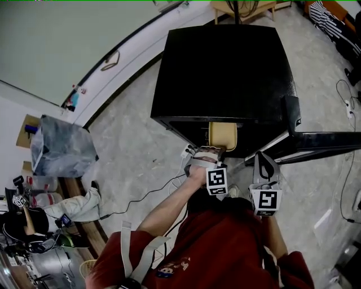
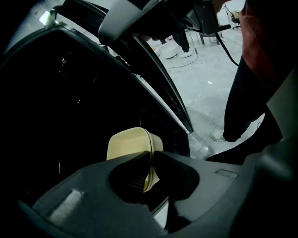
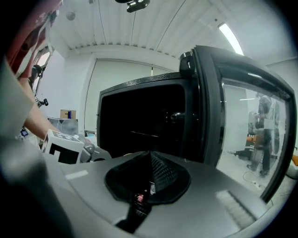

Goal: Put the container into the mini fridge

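Note:
A cream lidded container [image 1: 223,135] stands on edge at the mouth of the black mini fridge [image 1: 225,68], half under its top. My left gripper [image 1: 213,150] is shut on the container's rim. In the left gripper view the container [image 2: 130,144] sticks out past the pinching jaws of the left gripper [image 2: 151,157] into the dark fridge interior [image 2: 70,107]. The fridge door [image 1: 318,141] hangs open to the right. My right gripper [image 1: 263,158] hovers beside the left one, near the door. In its own view the right gripper [image 3: 150,157] is shut and holds nothing, facing the open fridge [image 3: 139,116] and its door [image 3: 233,107].
A grey plastic-covered bin [image 1: 59,147] stands on the floor at the left, with clutter below it. A cable [image 1: 144,196] runs across the floor toward the fridge. A wooden table [image 1: 242,7] stands behind the fridge. A person's shoe [image 2: 218,135] rests by the fridge's corner.

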Demonstrator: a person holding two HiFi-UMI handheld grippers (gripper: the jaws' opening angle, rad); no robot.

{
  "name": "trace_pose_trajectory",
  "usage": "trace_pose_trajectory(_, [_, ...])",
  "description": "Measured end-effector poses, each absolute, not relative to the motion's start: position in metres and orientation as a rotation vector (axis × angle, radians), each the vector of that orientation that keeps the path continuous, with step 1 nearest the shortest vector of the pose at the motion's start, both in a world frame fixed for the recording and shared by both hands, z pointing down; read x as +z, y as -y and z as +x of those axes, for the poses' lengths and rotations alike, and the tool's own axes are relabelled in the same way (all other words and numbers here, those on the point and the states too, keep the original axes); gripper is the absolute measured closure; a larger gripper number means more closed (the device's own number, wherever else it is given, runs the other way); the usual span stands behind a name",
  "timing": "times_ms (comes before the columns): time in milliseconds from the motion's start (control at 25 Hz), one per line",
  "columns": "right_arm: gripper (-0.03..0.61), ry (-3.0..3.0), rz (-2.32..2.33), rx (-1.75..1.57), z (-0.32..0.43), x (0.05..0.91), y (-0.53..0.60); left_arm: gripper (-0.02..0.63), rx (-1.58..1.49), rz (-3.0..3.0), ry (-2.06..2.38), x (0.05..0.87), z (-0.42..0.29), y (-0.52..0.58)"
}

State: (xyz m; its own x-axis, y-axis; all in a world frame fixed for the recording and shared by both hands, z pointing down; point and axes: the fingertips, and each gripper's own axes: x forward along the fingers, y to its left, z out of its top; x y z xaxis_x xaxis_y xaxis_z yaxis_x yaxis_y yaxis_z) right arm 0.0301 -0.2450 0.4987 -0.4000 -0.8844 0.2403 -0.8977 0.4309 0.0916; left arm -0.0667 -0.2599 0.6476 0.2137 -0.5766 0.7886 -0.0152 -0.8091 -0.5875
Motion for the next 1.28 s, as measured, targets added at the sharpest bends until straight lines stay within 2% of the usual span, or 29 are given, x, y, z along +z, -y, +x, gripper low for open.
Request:
trace_pose_trajectory(640, [0.58,2.386,1.521,0.051,0.017,0.498,0.238,0.568,-1.601,-1.959,-0.555,0.682,-0.076,0.33])
trace_pose_trajectory(1280, [0.58,2.328,1.562,0.037,0.028,0.498,0.232,0.558,-1.532,-1.895,-0.615,0.682,-0.066,0.373])
